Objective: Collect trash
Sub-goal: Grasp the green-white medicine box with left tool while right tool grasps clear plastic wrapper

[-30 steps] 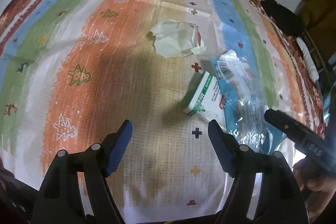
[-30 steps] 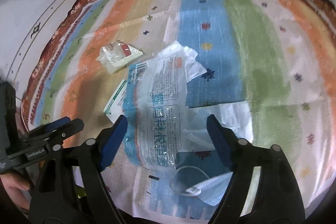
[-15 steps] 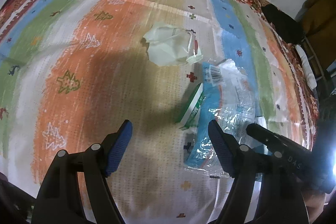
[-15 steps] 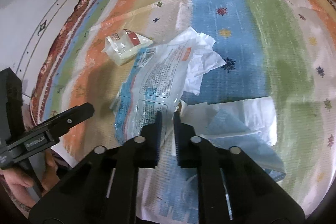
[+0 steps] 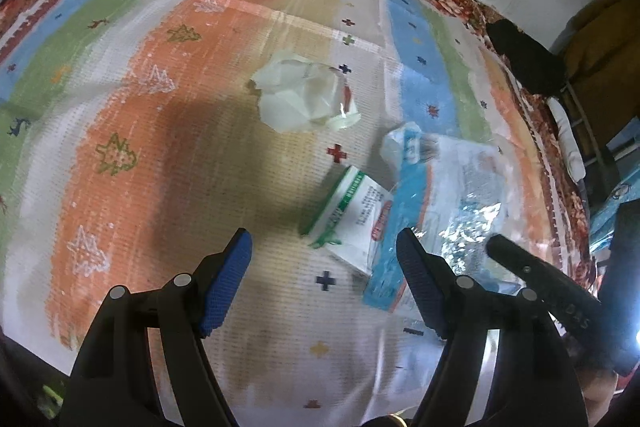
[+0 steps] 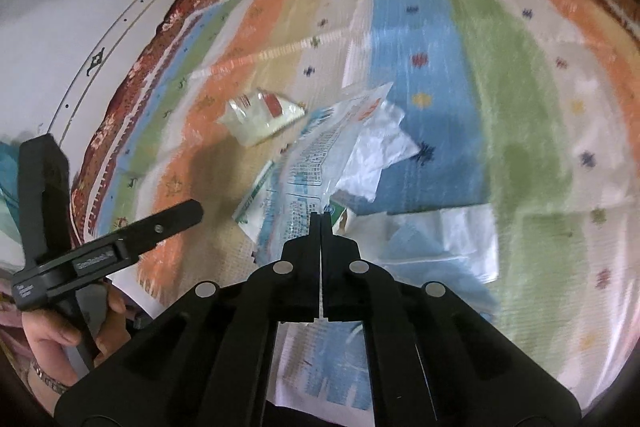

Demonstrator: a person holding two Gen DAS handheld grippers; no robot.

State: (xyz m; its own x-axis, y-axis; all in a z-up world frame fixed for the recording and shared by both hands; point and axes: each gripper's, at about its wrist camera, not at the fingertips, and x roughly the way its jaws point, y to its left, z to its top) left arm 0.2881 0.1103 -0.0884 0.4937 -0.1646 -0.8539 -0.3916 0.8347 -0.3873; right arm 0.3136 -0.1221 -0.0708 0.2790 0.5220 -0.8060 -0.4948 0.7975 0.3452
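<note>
My right gripper [image 6: 321,217] is shut on the near edge of a clear plastic wrapper with blue print [image 6: 316,163], which lifts off the striped cloth. The same wrapper shows in the left wrist view [image 5: 440,195], draped over a white and green box [image 5: 352,223]; the box also shows in the right wrist view [image 6: 256,193]. A crumpled clear bag with pale contents [image 5: 304,99] lies farther off and shows in the right wrist view too [image 6: 264,117]. My left gripper [image 5: 324,279] is open and empty, just short of the box.
A striped tablecloth [image 5: 160,131] covers the table. White tissue [image 6: 380,151] and a flat white-blue sheet [image 6: 436,243] lie right of the wrapper. A dark object [image 5: 520,55] sits at the far right edge. The left-hand tool [image 6: 104,251] is at the left.
My right gripper closed from wide open onto the wrapper's edge and raised it. My left gripper stayed open and shifted slightly near the box.
</note>
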